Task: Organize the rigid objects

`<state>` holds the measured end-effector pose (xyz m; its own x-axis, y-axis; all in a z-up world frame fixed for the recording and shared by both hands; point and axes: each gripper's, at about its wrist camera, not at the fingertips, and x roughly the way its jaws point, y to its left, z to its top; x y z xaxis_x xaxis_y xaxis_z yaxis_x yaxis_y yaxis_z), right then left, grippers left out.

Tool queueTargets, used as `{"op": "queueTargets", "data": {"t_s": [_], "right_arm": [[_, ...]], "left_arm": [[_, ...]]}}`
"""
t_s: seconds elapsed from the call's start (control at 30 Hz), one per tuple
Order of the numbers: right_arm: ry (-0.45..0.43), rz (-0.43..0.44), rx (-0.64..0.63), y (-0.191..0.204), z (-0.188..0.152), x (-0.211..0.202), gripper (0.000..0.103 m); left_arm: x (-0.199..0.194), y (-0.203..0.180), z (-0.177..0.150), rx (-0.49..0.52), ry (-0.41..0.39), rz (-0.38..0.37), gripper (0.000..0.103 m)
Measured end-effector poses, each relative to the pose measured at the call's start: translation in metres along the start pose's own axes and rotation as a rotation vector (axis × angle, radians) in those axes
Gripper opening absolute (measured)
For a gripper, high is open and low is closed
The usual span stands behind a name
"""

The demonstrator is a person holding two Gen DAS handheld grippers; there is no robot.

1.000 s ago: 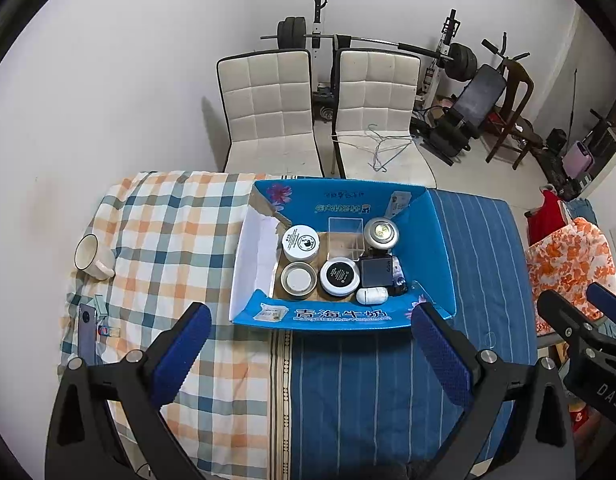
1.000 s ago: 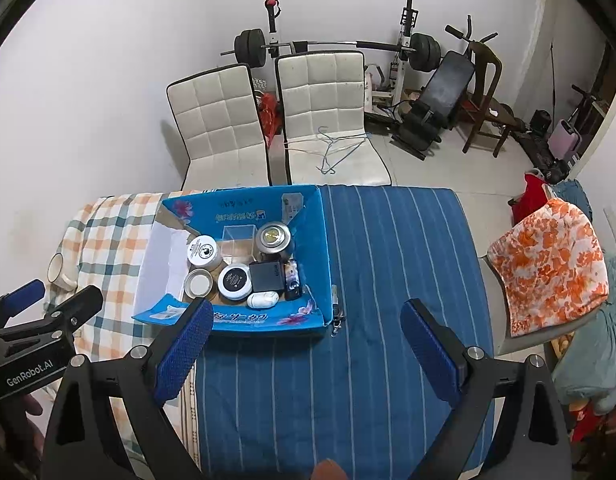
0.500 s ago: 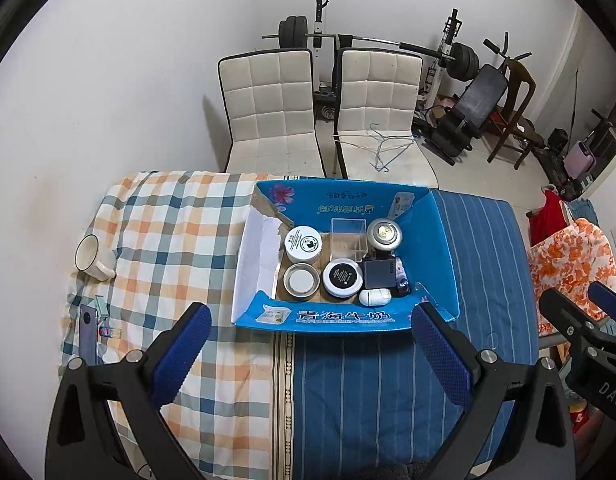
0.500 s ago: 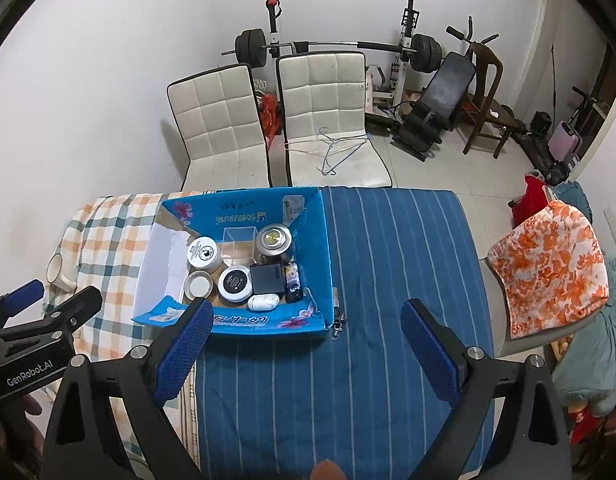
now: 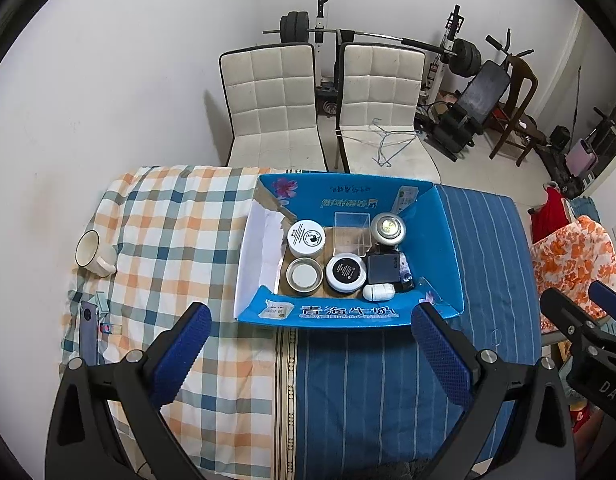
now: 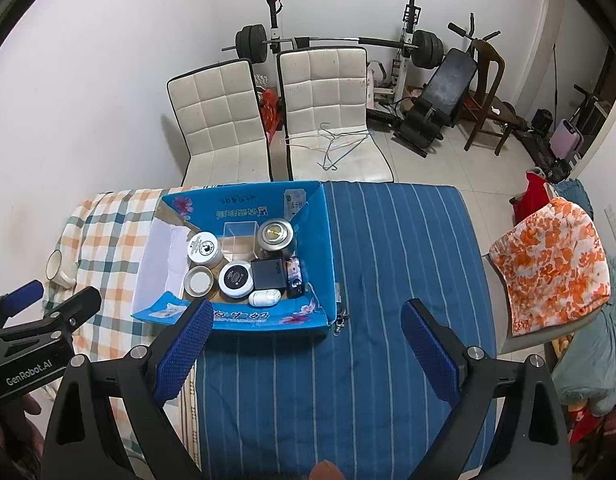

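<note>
Mug [image 5: 93, 254], cream, lies on its side on the checked cloth [image 5: 176, 216], well left of the blue box [image 5: 444, 240]. Phone [image 5: 89, 330], grey, lies flat below the mug, also well left of the box.

Left gripper [image 5: 308, 354] hangs above the table in front of the box, jaws spread wide, nothing between the blue pads [image 5: 180, 354].

Blue box, open-topped card with white printing, stands at the table's middle, straddling the seam between the checked cloth and the striped blue cloth [image 6: 392, 264]. Contents, left to right:
- White jar [image 5: 306, 238], printed lid, back left of the box.
- Open tin [image 5: 304, 275], pale inside, front left, just in front of the white jar.
- Clear plastic case [image 5: 350, 232], back centre, just beside the white jar.
- Black-lidded jar [image 5: 346, 272], front centre, just beside the open tin.
- Small white capsule-shaped case [image 5: 378, 291], against the box's front wall, right of the black-lidded jar.
- Black square case [image 5: 384, 268], just behind the capsule-shaped case.
- Metal tin [image 5: 389, 229], round, back right of the box.

Keys [image 6: 340, 318] lie on the striped blue cloth just outside the box's front right corner.

Right gripper [image 6: 304, 344] hangs above the striped blue cloth in front of the box's right end, jaws spread wide, holding nothing.

Two white padded chairs [image 5: 274, 100] stand behind the table, beyond the box; wire hangers [image 5: 384, 146] lie on the right-hand seat.
</note>
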<state>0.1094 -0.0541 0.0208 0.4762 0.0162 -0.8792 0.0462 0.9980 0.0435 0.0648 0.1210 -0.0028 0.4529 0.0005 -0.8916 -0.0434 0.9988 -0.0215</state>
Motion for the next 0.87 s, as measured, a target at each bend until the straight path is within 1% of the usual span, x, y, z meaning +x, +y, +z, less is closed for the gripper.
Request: {"op": "queueTargets", "data": {"t_s": [0.4,0.87], "right_arm": [[-0.012,-0.005,-0.002,0.0013,-0.0017,0.0009,0.097],[-0.001,-0.003,-0.004,0.0042,-0.0015,0.0024,0.097]], "left_arm": [[-0.0014,0.0045,0.0001,-0.001,-0.002,0.005,0.103],[0.0009,0.0073,-0.0009,0.014,-0.017,0.015,0.103]]}}
